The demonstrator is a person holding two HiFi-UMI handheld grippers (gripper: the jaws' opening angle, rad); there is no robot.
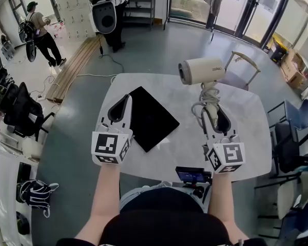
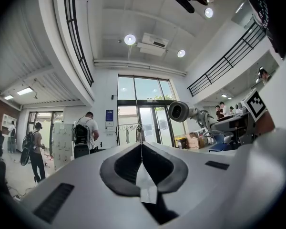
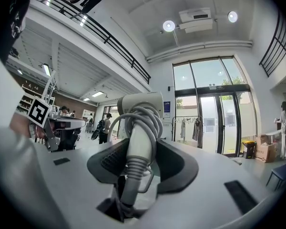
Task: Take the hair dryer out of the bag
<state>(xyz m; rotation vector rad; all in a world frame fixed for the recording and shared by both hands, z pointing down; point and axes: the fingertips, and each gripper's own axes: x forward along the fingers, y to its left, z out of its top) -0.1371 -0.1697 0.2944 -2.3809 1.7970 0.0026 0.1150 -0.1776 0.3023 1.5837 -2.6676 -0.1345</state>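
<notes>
The white hair dryer (image 1: 201, 70) is up off the table, its nozzle pointing left. My right gripper (image 1: 211, 109) is shut on its handle, which has the cord coiled round it. In the right gripper view the handle (image 3: 139, 144) stands upright between the dark pads, with the dryer's head above. The flat black bag (image 1: 153, 119) lies on the table at the centre. My left gripper (image 1: 126, 99) hovers over the bag's left edge, shut with nothing in it. In the left gripper view its jaws (image 2: 141, 144) meet in a line, and the hair dryer (image 2: 179, 111) shows to the right.
The pale table (image 1: 249, 129) has rounded corners. A small dark device (image 1: 192, 176) sits at its near edge. A chair (image 1: 245, 68) stands behind the table on the right. People (image 1: 41, 32) stand far back on the left, and more chairs line the right side (image 1: 292, 137).
</notes>
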